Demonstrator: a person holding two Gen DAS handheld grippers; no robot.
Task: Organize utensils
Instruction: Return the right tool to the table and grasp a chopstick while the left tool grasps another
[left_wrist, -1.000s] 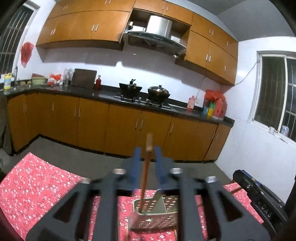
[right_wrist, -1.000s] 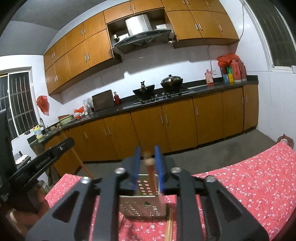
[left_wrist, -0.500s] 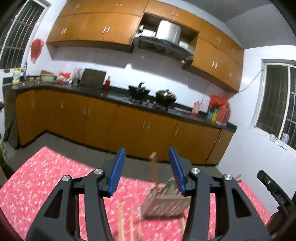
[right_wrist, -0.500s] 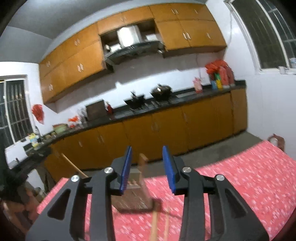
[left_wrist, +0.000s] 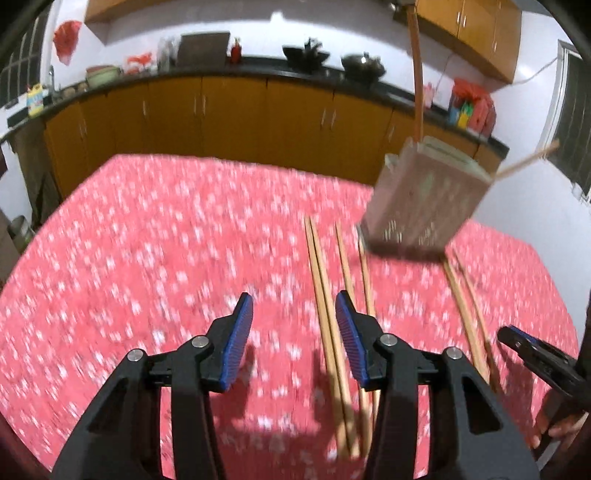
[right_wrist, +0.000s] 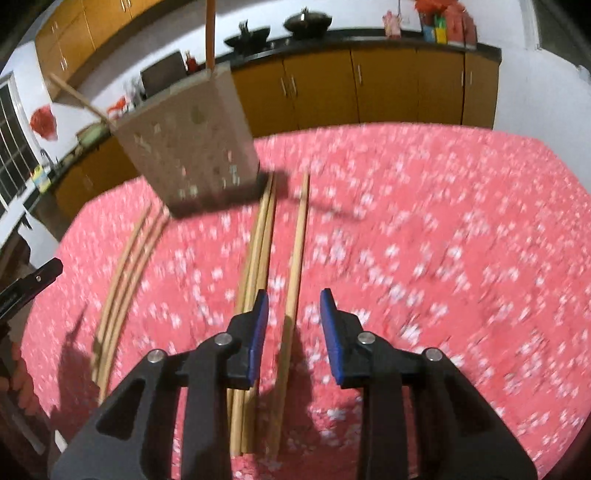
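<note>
Two grippers tilt down over the red tablecloth (left_wrist: 155, 236). The left gripper (left_wrist: 294, 332) gapes empty beside loose chopsticks (left_wrist: 327, 314); the right gripper (right_wrist: 291, 321), jaws just narrowing, straddles one chopstick (right_wrist: 295, 266) unclamped. The metal holder (right_wrist: 188, 147) stands behind.

Red floral table (left_wrist: 147, 229): loose chopsticks (left_wrist: 325, 295), perforated metal holder (left_wrist: 424, 206).

Left gripper (left_wrist: 293, 314) jaws gape above red tablecloth (left_wrist: 147, 240), beside loose chopsticks (left_wrist: 325, 302) near holder (left_wrist: 424, 203).
</note>
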